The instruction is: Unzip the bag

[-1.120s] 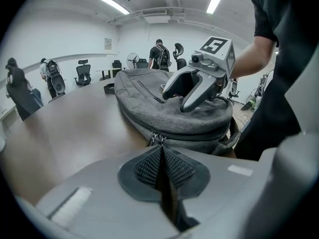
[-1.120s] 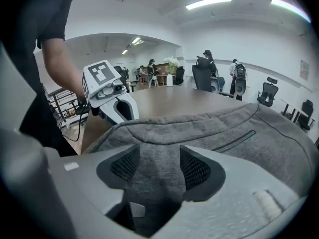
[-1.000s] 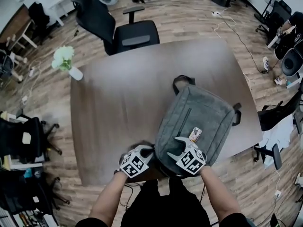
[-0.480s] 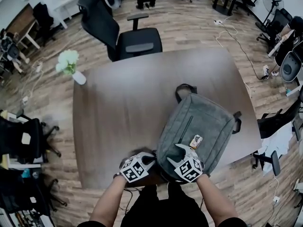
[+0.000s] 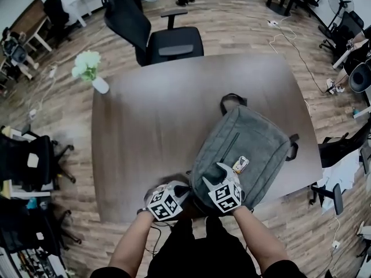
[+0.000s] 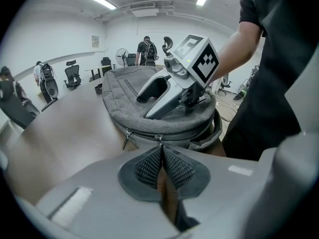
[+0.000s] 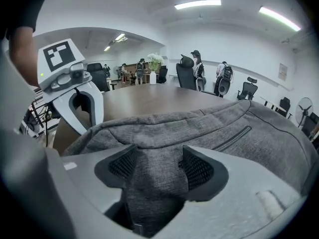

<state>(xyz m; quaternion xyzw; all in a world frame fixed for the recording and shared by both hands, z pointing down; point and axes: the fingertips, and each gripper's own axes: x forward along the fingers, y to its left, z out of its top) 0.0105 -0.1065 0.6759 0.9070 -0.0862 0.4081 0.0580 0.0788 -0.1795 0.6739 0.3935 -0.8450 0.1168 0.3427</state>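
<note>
Backpack (image 5: 246, 146) of grey fabric lies flat on the near right part of the table (image 5: 145, 132). Its carry handle (image 5: 231, 101) points to the far side and its zipped end hangs just over the near edge, in front of the person. The zip looks closed along that near end, so the unzipping seems not yet begun and the step in hand is the grasp. The left gripper (image 6: 161, 156) is clenched, pads together, with a metal zipper pull (image 6: 159, 138) pinched at their tip. A second pull (image 6: 125, 137) hangs free just to its left. The right gripper (image 7: 159, 167) is released. Its jaws stand wide apart astride a ridge of the bag's top fabric and rest on it without squeezing, probably to hold the bag down.

The next move, as I judge it, calls for drawing the pinched pull along the zip's curve while the right gripper keeps the bag from sliding. The pull is small, so the grip could slip if it is tugged off the line of the teeth.

The table is bare brown wood apart from a vase of white flowers (image 5: 88, 71) at its far left corner. A black office chair (image 5: 165, 42) stands at the far side on wood flooring (image 5: 243, 22). More chairs and desks ring the room, and a person (image 6: 146, 51) stands far off.
</note>
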